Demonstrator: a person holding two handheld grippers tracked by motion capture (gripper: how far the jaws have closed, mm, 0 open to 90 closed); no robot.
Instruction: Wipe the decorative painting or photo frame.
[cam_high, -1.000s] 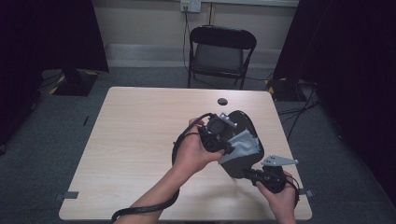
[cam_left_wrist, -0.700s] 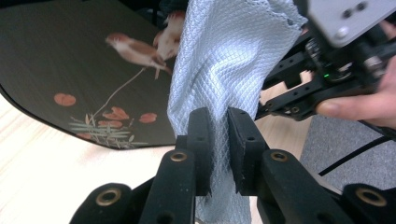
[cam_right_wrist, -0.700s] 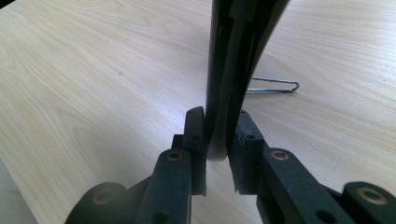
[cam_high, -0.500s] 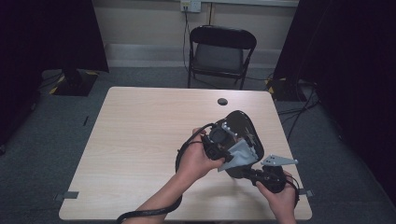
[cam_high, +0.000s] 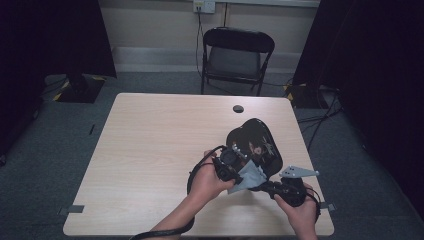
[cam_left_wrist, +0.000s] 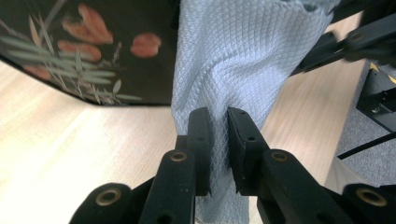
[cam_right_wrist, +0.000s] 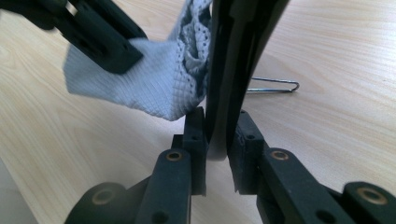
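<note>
We can't make out any writing, brand, number or sign anywhere here; the black plate (cam_left_wrist: 93, 51) just has painted orange flowers and leaves, and the grey cloth (cam_left_wrist: 233, 60) is a plain weave.

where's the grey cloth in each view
High view: the grey cloth lies low and right of centre, between the two hands, against the black plate.
Left gripper view: centre, running top to bottom, pinched in the left tongs.
Right gripper view: upper left, pressed to the plate's edge that the right tongs clamp.
Shared landmark: the black plate.
</note>
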